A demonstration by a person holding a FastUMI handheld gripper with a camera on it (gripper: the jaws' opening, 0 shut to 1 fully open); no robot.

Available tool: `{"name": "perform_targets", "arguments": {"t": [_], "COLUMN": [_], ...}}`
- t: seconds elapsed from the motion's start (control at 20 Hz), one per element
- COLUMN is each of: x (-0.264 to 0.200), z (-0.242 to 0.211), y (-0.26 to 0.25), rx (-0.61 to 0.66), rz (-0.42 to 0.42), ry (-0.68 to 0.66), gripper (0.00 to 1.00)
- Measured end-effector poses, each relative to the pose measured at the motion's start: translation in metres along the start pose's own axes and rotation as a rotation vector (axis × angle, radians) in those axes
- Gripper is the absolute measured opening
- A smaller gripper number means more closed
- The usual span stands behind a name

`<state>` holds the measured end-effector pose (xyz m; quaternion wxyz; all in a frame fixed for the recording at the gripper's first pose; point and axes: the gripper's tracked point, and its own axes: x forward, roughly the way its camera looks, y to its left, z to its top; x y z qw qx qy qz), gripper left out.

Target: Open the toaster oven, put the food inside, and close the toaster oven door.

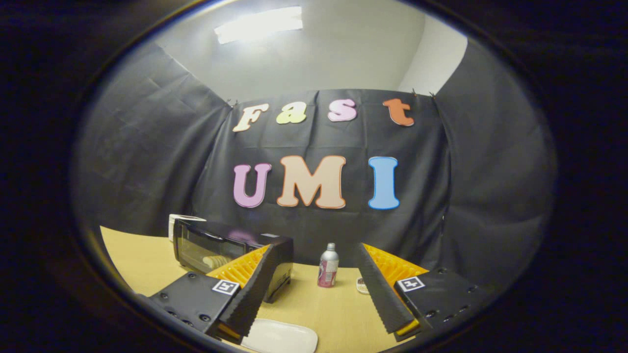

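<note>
- As the gripper view shows it, the hand-held gripper (314, 304) has its fingers spread wide apart, holding nothing, above the wooden surface (338, 314).
- The toaster oven (216, 247) stands beyond the left finger, door closed; pale food appears to sit behind its glass.
- Judged: a rigid, heavy body; the hinged glass door is fragile and best taken by its top handle.
- A bottle (327, 265) stands ahead between the fingers; a white plate (282, 338) lies just below them.
</note>
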<state>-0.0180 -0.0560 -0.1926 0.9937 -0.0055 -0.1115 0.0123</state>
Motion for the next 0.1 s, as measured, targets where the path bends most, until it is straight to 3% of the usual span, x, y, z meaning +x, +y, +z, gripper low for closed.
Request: {"name": "perform_targets", "arguments": {"t": [0.1], "x": [0.012], "z": [-0.006], "y": [-0.019], "rx": [0.029], "rz": [-0.018], "ry": [0.001], "gripper": [0.99]}}
